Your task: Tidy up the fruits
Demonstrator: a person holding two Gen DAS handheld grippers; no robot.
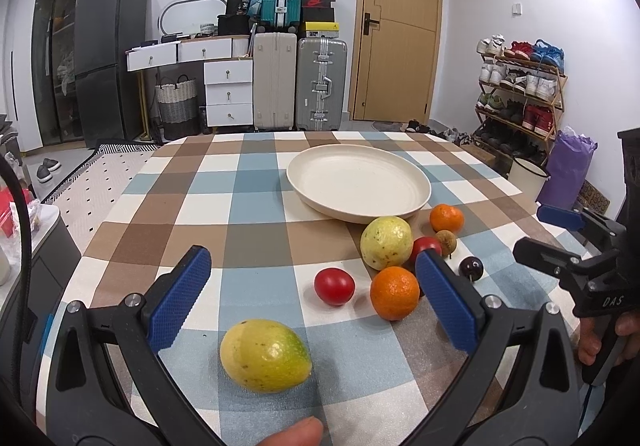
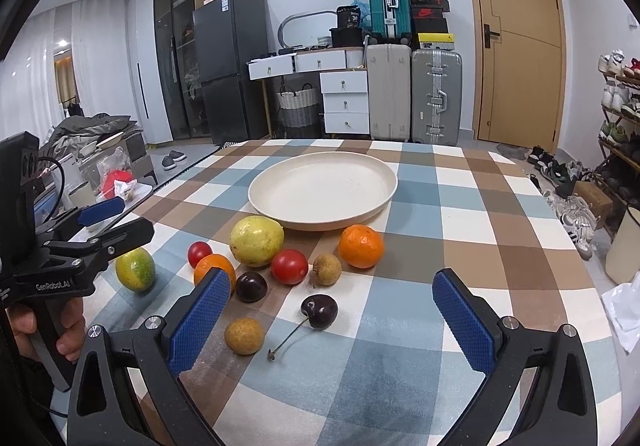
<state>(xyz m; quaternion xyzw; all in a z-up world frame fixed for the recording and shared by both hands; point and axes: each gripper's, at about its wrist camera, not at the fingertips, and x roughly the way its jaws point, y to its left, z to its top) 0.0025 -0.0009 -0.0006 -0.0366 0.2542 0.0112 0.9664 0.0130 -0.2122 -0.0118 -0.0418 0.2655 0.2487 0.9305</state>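
Cream plate (image 2: 382, 181) lies empty on the desk (image 2: 460, 242), fruits scattered before it, probably waiting for sorting. Left gripper (image 1: 312, 302) is wide around a yellow-green mango (image 1: 265, 355); right gripper (image 2: 332, 320) wide near a cherry (image 2: 319, 310).

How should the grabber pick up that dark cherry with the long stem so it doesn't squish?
Probably best to grip the cherry by its round body, not the thin stem lying flat on the tablecloth. Bring the open right gripper down from above, fingers on its left and right sides, where there is bare cloth. Close gently.
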